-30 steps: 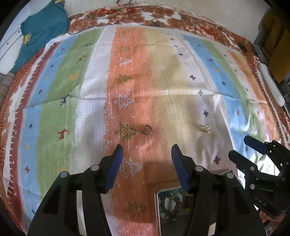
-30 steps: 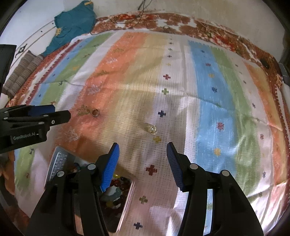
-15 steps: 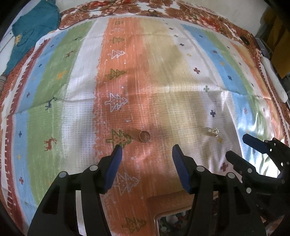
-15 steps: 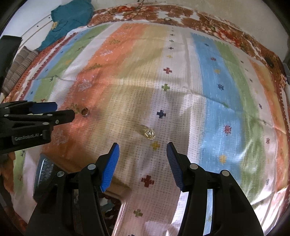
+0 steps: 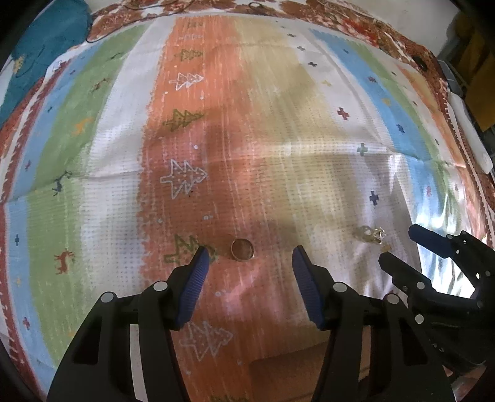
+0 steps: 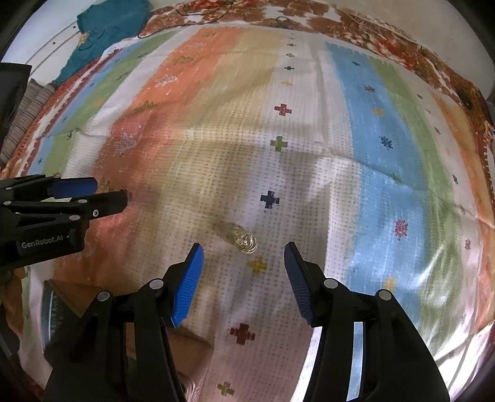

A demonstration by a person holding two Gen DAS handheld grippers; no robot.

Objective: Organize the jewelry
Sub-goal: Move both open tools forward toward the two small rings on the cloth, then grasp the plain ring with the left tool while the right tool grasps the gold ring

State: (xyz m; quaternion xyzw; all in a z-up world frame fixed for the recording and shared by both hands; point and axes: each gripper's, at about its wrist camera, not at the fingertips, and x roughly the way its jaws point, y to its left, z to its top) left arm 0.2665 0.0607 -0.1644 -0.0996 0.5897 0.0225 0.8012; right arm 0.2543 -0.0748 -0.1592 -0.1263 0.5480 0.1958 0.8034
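Observation:
A plain band ring [image 5: 242, 250] lies flat on the orange stripe of the patterned cloth [image 5: 247, 139]. My left gripper [image 5: 249, 252] points down over it, jaws closing slightly; the ring sits between the blue fingertips [image 5: 199, 263] without touching either pad. A gold sparkly ring [image 6: 245, 242] lies on the white stripe, also seen as the gold ring [image 5: 371, 233] from the left. My right gripper [image 6: 243, 247] hangs open around it, pads apart from it. Each gripper shows in the other's view: right gripper [image 5: 399, 244], left gripper [image 6: 108, 190].
A jewellery box [image 6: 52, 309] sits at the near edge below both grippers, mostly hidden; its corner [image 5: 278, 371] shows. A teal garment [image 6: 108, 27] and a cable [image 6: 185, 18] lie at the far edge. A striped cushion [image 6: 27, 102] lies left.
Both grippers have sunk toward the cloth and moved forward. Each ring now sits level with its gripper's fingertips, and the box with beads has slid almost out of view below.

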